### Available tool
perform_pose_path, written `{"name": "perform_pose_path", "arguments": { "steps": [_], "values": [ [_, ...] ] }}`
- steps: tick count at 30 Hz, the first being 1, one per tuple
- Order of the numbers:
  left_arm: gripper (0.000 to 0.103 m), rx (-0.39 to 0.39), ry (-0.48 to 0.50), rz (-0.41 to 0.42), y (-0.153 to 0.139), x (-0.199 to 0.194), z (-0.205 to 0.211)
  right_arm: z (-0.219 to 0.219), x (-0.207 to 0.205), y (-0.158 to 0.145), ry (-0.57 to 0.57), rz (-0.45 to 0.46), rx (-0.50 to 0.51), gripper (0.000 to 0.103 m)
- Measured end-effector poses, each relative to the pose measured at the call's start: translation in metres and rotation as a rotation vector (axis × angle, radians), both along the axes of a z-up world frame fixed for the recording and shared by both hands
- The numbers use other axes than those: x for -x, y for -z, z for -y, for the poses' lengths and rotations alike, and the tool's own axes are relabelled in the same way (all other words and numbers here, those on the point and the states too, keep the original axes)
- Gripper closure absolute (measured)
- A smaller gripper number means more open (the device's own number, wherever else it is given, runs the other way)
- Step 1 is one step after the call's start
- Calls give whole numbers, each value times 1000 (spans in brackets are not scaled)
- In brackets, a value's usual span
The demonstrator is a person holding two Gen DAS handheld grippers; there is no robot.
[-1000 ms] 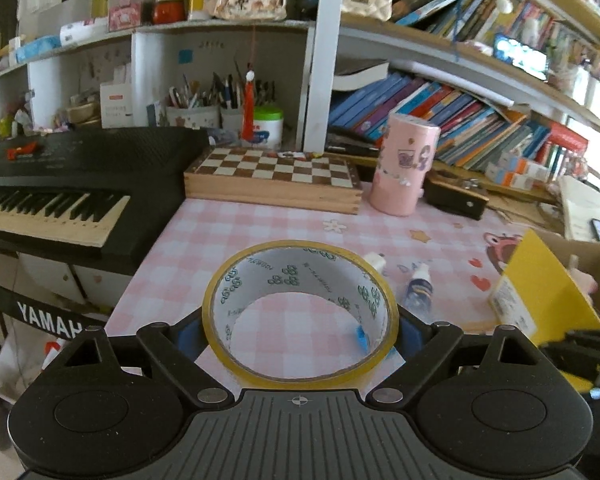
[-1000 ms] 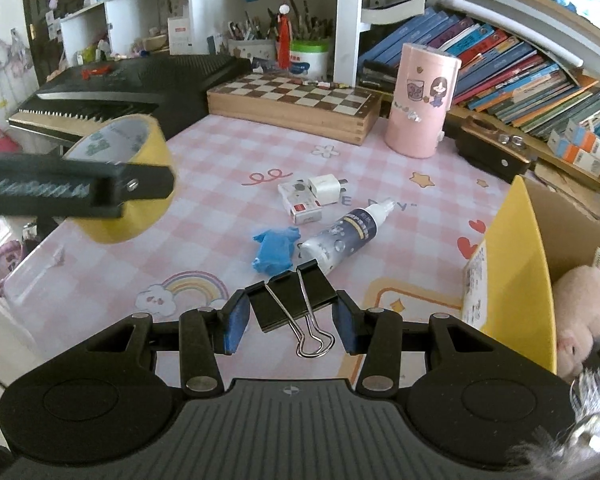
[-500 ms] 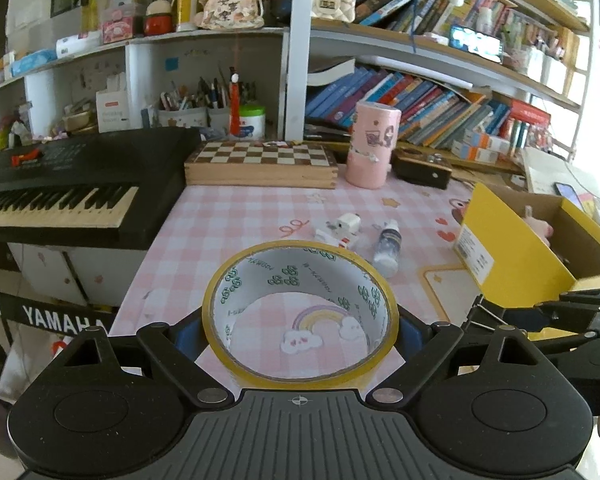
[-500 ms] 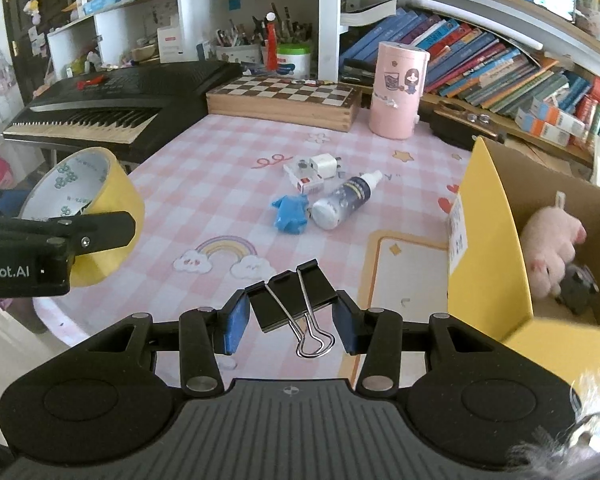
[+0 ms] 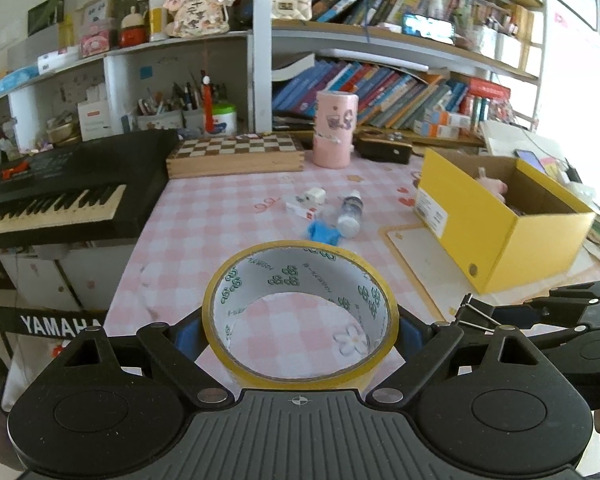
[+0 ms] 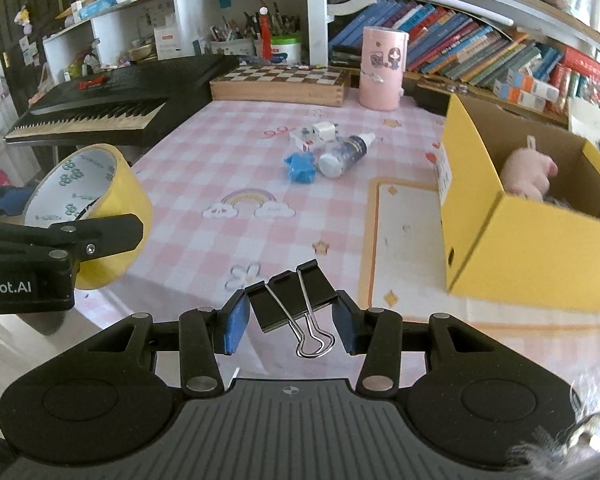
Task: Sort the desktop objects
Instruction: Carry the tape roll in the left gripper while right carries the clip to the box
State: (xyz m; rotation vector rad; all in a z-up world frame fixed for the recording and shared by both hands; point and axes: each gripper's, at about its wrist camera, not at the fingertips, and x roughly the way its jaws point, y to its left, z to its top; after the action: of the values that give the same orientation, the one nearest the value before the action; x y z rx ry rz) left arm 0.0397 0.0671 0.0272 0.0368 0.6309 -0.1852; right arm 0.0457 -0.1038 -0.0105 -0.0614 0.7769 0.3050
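Right now both of your grippers are loaded, and the box is the thing to aim for. It sits at the surface's right edge, open side up, with a pink plush already inside. It lies ahead and to the right of both grippers, and your right gripper is clearly the nearer one.

That right gripper is closed to a narrow gap on a black clip, pads pressing its two sides, wire handles pointing back toward you. Your left gripper is spread much wider, clamped across the outside of a yellow tape roll, whose hole faces up and forward. Both loads hang above the surface's near edge.

Judging by this, the clip should go in first, with a short swing right over the box's near wall.

Left on the surface near its middle: a bottle, a blue piece and a charger.
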Motion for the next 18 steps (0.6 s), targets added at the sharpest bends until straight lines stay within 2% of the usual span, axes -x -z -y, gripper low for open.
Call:
{"name": "perform_pose_path", "arguments": {
  "steps": [18],
  "values": [
    [11, -11, 207, -23, 8, 42, 38, 36, 73, 10, 200, -44, -20, 60]
  ]
}}
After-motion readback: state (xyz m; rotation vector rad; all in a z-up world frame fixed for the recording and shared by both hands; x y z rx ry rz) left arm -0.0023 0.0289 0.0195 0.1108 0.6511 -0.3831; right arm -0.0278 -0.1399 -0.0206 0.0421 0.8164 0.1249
